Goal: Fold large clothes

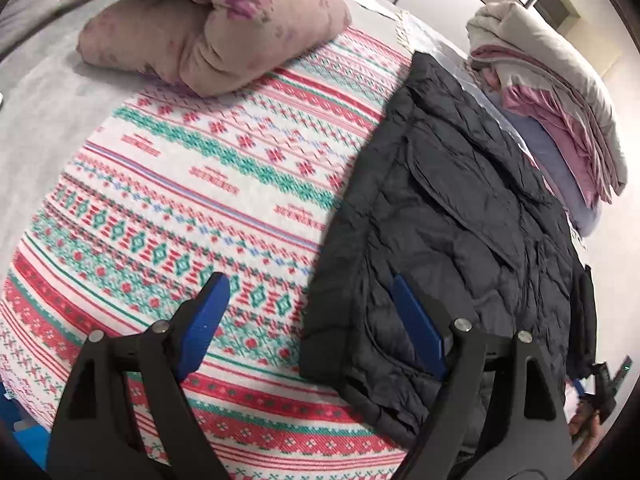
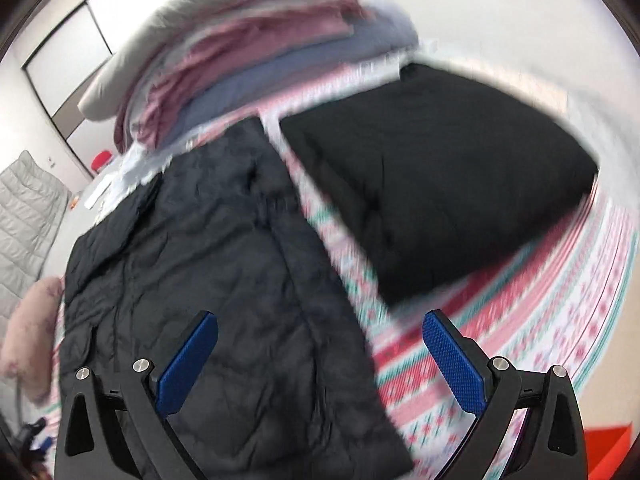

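Dark quilted jacket [image 1: 452, 216] lies spread flat on the patterned blanket [image 1: 192, 208], beside a folded black garment [image 2: 440, 200]. Left tool [image 1: 308, 292] hangs over the jacket's edge, jaws apart, nothing between them. Right tool [image 2: 320, 328] likewise gaping, empty (view blurred). Stack of folded bedding [image 2: 256, 60] behind the jacket.

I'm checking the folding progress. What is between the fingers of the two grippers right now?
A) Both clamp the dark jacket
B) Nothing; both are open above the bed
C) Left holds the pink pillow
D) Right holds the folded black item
B: the left gripper and right gripper stand open, gripping nothing, above the dark quilted jacket on the patterned blanket.
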### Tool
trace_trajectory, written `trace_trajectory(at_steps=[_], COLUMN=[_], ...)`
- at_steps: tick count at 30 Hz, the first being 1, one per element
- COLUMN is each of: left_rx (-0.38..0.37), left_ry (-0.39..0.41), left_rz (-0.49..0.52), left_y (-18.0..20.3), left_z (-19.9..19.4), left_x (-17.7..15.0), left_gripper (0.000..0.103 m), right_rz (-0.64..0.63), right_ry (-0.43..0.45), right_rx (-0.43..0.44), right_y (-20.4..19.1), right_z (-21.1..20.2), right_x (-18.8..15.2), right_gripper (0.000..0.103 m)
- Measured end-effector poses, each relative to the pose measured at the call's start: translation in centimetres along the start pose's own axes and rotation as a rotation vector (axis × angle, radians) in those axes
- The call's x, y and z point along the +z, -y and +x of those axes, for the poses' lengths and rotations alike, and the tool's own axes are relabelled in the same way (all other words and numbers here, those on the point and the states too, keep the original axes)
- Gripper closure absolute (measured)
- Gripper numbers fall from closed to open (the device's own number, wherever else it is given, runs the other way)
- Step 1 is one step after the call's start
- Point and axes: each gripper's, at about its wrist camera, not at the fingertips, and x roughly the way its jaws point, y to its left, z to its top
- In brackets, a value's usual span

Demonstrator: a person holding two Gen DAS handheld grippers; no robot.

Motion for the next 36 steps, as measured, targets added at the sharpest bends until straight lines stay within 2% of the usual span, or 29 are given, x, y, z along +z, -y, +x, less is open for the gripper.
trace_trajectory(at_steps=[2,8,10,13,17,19,21,22,23,24,27,30,36], left_rx=[-0.008,-0.046,-0.057,-0.064,-0.051,-0.053,-0.036,-0.031,-0.032,-0.037,-0.052,-0.006,0.061], left_ry=[-0.024,-0.106,-0.115,-0.115,-0.137,-0.154,-0.153,-0.15,-0.152,-0.155,-0.149,-0.103,-0.024], left_rz=[0.015,-0.027,-0.054,-0.043,-0.04,-0.049,-0.041,-0.031,-0.025,-0.021,-0.021,-0.014,-0.01], left_y=[0.2,0.0,-0.1,0.5,0.9,1.2,1.4,1.7,1.9,2.1,2.6,3.2,3.4], left_z=[0.3,1.1,1.0,0.8,1.6,2.2,2.5,2.5,2.6,2.8,2.8,2.2,-0.3], left_x=[-0.5,-1.7,-2.1,-2.5,-3.0,-3.0,-3.1,-3.1,-3.1,-3.1,-3.3,-3.6,-3.3], left_gripper=[0.02,0.025,0.027,0.027,0.029,0.037,0.047,0.052,0.061,0.071,0.088,0.094,0.096], right_rz=[0.016,0.082,0.127,0.149,0.135,0.117,0.078,0.072,0.074,0.079,0.109,0.105,0.056], right_ry=[-0.052,-0.09,-0.11,-0.129,-0.169,-0.178,-0.169,-0.161,-0.154,-0.141,-0.131,-0.136,-0.095], right_rx=[-0.007,-0.018,0.032,0.08,0.087,0.086,0.091,0.105,0.104,0.099,0.104,0.098,0.137], right_y=[0.7,3.6,4.6,5.0,4.4,3.7,2.9,2.7,2.4,2.5,3.1,3.1,1.0], right_z=[0.5,-0.1,0.0,0.2,1.2,1.6,1.5,1.3,1.4,1.1,0.9,1.1,0.7], right_x=[-0.9,-3.2,-3.8,-4.3,-4.4,-4.5,-4.5,-4.4,-4.2,-4.1,-4.0,-4.0,-3.6], right_gripper=[0.0,0.001,0.007,0.019,0.042,0.054,0.083,0.087,0.089,0.091,0.092,0.092,0.093])
